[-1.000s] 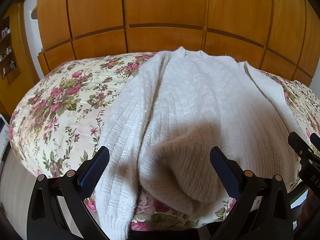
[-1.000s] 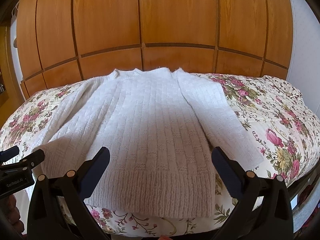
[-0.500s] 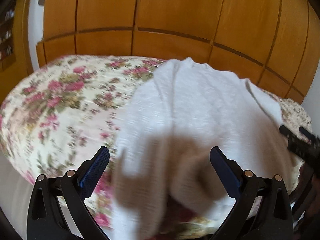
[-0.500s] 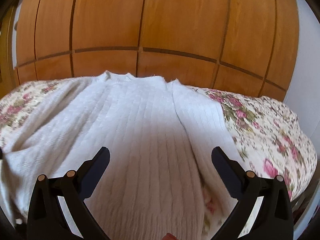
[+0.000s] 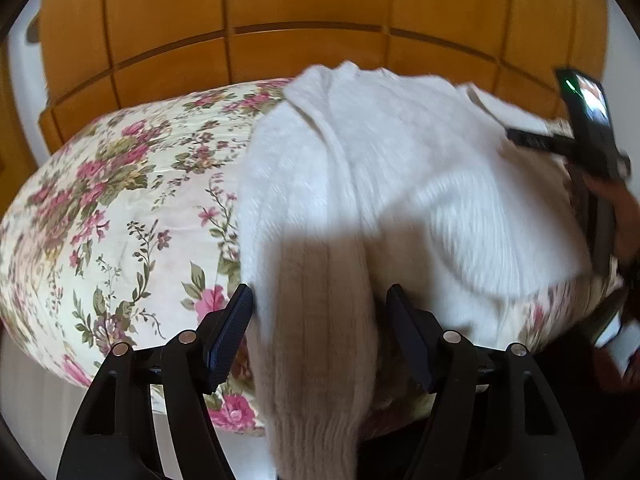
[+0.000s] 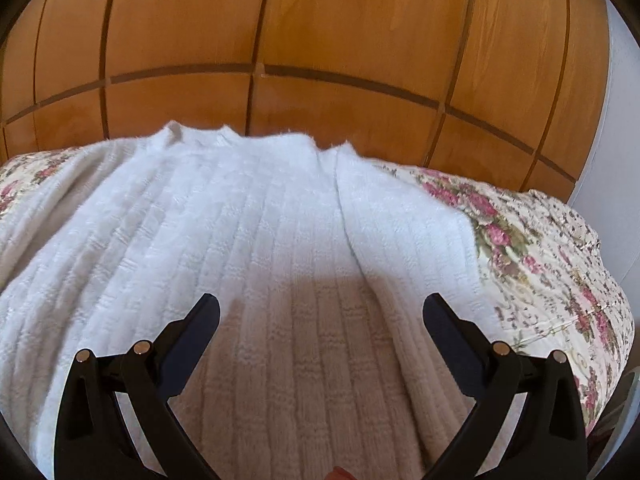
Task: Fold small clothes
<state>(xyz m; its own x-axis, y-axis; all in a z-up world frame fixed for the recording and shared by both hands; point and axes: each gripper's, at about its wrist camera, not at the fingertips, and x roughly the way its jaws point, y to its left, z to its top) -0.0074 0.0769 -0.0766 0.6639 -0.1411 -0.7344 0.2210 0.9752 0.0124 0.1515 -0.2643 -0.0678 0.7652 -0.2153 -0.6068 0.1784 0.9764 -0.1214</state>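
Observation:
A white ribbed knit sweater [image 6: 256, 240] lies flat on the floral bedspread [image 5: 120, 208], collar toward the wooden wardrobe. Its left sleeve [image 5: 316, 320] hangs over the near edge of the bed, between the fingers of my left gripper [image 5: 318, 308]. Those jaws are closing, with the pads close beside the sleeve's two edges and no firm squeeze showing. My right gripper [image 6: 320, 312] hovers low over the lower body of the sweater, jaws wide open and nothing between them. The right sleeve [image 6: 404, 232] lies along the body's right side.
A wooden panelled wardrobe [image 6: 320, 40] stands right behind the bed. Bare floral bedspread [image 6: 552, 248] shows right of the sweater and also on its left. The right gripper's housing [image 5: 588, 136] and a hand [image 5: 616, 208] appear at the far right of the left wrist view.
Both grippers have come down and closer to the sweater. The left jaws have narrowed around the hanging sleeve. The right gripper has shifted left over the sweater's body.

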